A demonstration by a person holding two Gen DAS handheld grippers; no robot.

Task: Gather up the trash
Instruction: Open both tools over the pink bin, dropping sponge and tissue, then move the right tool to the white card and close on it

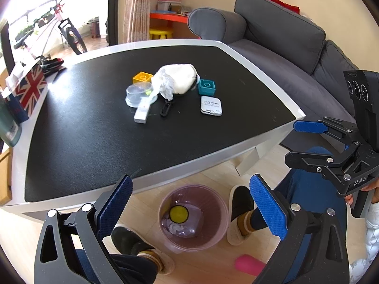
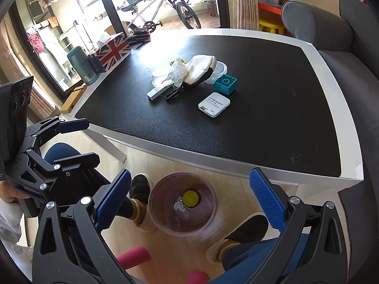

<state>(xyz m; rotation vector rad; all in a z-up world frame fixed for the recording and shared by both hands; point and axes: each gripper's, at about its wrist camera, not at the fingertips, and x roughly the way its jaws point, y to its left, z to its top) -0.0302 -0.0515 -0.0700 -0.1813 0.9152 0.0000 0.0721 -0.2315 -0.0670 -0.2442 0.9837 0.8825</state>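
Your left gripper [image 1: 190,203] hangs over the floor in front of the table [image 1: 260,68], jaws spread wide and holding nothing; its own camera catches your right gripper [image 1: 298,142] off to the right, also spread and empty. The right wrist view returns the favour, showing the left gripper [image 2: 78,139] at its left edge, and the right gripper [image 2: 190,195] wide apart with nothing between its pads.

Only the right view shows the green flask [image 2: 83,65] standing whole beside the Union Jack tissue box [image 2: 113,49]; the left view alone gives a clear look at the yellow block [image 1: 142,77].

On the black tabletop, from left: a clear round container [image 1: 138,93], a white stick-shaped piece [image 1: 142,112] whose long axis runs from you toward the pile, a black clip [image 1: 165,108] lying likewise, the crumpled tissue [image 1: 167,84] resting against a white pouch [image 1: 181,77], a teal block [image 1: 206,87] and a flat white case [image 1: 211,105], label up.

Below the table edge, between your slippered feet, the translucent pink bin [image 1: 193,215] stands upright. In it lie a yellow disc [image 1: 178,213] and a scrap of white paper [image 2: 181,206].
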